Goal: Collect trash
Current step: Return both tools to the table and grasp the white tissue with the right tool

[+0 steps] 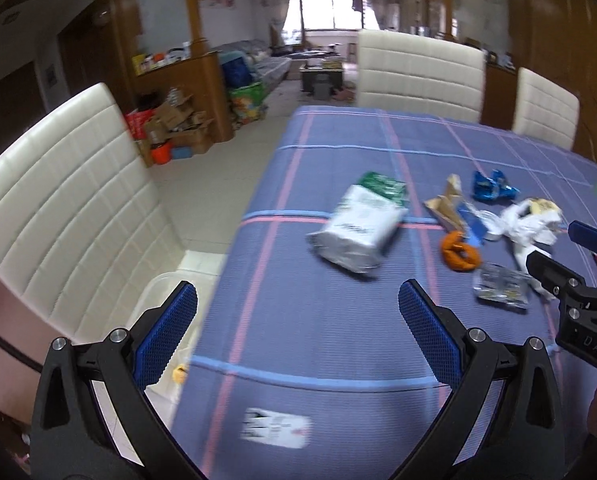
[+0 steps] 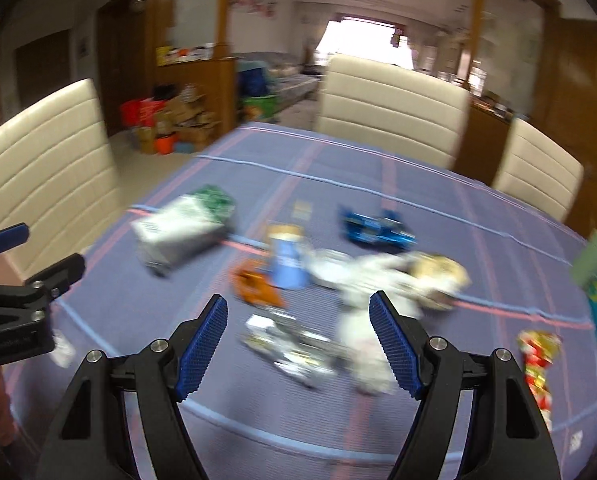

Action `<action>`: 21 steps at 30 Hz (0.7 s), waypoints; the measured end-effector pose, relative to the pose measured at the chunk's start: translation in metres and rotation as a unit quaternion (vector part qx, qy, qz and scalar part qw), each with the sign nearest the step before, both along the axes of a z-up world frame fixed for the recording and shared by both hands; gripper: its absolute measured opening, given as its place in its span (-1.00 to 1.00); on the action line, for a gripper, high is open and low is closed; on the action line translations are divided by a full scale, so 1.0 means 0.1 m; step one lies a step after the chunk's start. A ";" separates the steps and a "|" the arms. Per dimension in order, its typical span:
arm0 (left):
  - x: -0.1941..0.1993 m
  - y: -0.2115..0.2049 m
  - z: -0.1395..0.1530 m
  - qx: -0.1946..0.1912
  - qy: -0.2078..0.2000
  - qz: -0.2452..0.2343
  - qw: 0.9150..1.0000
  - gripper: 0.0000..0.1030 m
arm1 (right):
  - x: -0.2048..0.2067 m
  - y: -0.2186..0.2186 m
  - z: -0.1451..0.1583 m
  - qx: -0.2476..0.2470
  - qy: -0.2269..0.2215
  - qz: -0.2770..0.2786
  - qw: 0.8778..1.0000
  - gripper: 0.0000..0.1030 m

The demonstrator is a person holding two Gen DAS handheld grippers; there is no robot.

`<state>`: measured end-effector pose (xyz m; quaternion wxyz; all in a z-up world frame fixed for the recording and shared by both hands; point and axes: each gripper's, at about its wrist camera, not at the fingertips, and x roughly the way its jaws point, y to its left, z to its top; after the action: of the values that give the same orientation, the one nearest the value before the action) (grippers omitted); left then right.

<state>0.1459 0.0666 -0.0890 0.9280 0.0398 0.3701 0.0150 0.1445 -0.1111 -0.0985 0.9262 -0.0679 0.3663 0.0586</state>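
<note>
My left claw (image 1: 298,328) hangs over the near edge of the table (image 1: 338,340), its blue pads spread wide with nothing between them. My right claw (image 2: 298,340) is spread just as wide and empty, above the same purple checked cloth. The trash lies scattered on the table, and I place it all from the white and green bag (image 1: 358,224). Nearer me than the bag, close to the table's edge, lies a small white label (image 1: 276,428). To the right of the bag sit an orange wrapper (image 1: 458,254) and a clear crumpled packet (image 1: 500,286). Further right is crumpled white paper (image 1: 530,220), and beyond that a blue foil wrapper (image 1: 492,186). Past the bag, at the table's far end, stands a white chair (image 1: 418,74).
</note>
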 end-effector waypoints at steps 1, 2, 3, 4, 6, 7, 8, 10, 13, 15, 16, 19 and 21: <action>0.02 -0.13 -0.01 0.001 0.003 -0.011 1.000 0.93 | 0.01 -0.14 -0.03 -0.001 0.003 -0.012 1.000 0.39; 0.03 -0.27 -0.03 0.001 0.007 -0.023 1.000 0.93 | 0.02 -0.24 -0.05 0.002 0.008 -0.018 1.000 0.39; 0.05 -0.37 -0.04 0.002 0.009 -0.031 0.999 0.93 | 0.02 -0.33 -0.08 0.005 0.012 -0.023 1.000 0.39; 0.06 -0.50 -0.06 0.005 0.013 -0.040 0.999 0.93 | 0.04 -0.43 -0.12 0.011 0.019 -0.028 0.999 0.38; 0.08 -0.73 -0.11 0.009 0.018 -0.055 0.998 0.93 | 0.05 -0.54 -0.18 0.021 0.028 -0.030 0.999 0.32; 0.10 -0.84 -0.13 0.012 0.022 -0.062 0.998 0.93 | 0.07 -0.60 -0.22 0.027 0.035 -0.028 0.999 0.27; 0.12 -0.92 -0.16 0.016 0.025 -0.066 0.997 0.93 | 0.06 -0.63 -0.26 0.029 0.039 -0.027 0.998 0.25; 0.16 -1.05 -0.21 0.023 0.029 -0.072 0.997 0.93 | 0.09 -0.69 -0.32 0.031 0.047 -0.025 0.998 0.19; 0.23 -1.14 -0.26 0.029 0.034 -0.073 0.996 0.93 | 0.14 -0.75 -0.42 0.040 0.059 -0.016 0.997 0.17; 0.27 -1.17 -0.27 0.026 0.037 -0.077 0.996 0.93 | 0.16 -0.75 -0.46 0.044 0.063 -0.009 0.997 0.17; 0.29 -1.18 -0.27 0.022 0.039 -0.081 0.996 0.93 | 0.17 -0.75 -0.48 0.045 0.065 -0.004 0.997 0.16; 0.36 -1.21 -0.27 -0.002 0.053 -0.093 0.994 0.93 | 0.22 -0.76 -0.54 0.046 0.072 0.002 0.996 0.06; 0.41 -1.23 -0.28 -0.018 0.064 -0.099 0.993 0.93 | 0.23 -0.81 -0.57 0.066 0.077 0.017 0.995 -0.23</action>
<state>0.1869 -0.0567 -0.1166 0.9000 0.0603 0.4231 -0.0857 0.1678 -0.1916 -0.1552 0.8966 -0.0077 0.4306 0.1033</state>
